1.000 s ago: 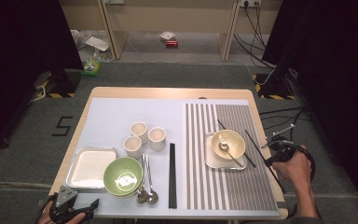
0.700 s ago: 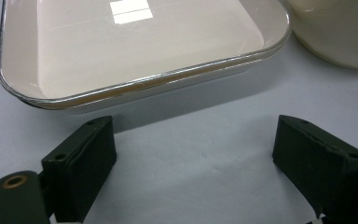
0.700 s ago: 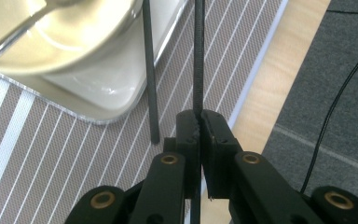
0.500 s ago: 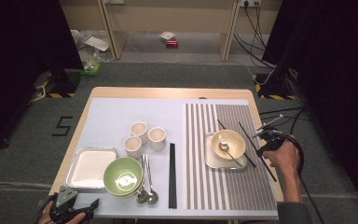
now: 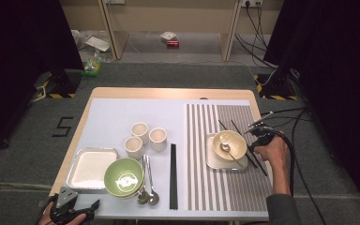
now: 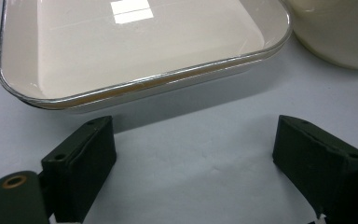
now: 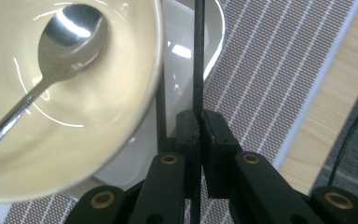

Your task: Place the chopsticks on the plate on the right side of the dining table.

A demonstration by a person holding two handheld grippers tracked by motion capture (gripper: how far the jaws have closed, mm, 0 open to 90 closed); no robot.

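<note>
The right gripper (image 5: 258, 133) sits at the right edge of the table (image 5: 168, 93), over the striped mat (image 5: 225, 187), just right of the cream bowl (image 5: 229, 143). In the right gripper view its jaws are pressed together on a thin black chopstick (image 7: 198, 56), which runs straight up from between the pads and passes over the rim of the white plate (image 7: 212, 37) under the bowl. A second chopstick (image 5: 255, 161) lies on the mat just right of the plate, slanting from far left to near right. A spoon (image 5: 228, 151) rests in the bowl with its handle pointing to the near right; in the right gripper view its bowl end (image 7: 72, 35) lies against the cream inside. The left gripper (image 5: 70, 211) is at the near left corner of the table, held in a hand at the table's edge. In the left gripper view its jaws stand wide apart with nothing between them, resting just near of the white tray (image 6: 135, 46), with bare table mat between the pads. The tray lies at the near left, and the green bowl (image 5: 123, 176) touches its right side. Two more spoons (image 5: 149, 185) lie just right of the green bowl, and a black chopstick pair (image 5: 172, 176) lies right of those, pointing far and near. Three small cups (image 5: 145, 136) stand clustered just beyond the green bowl, near the table's middle.
</note>
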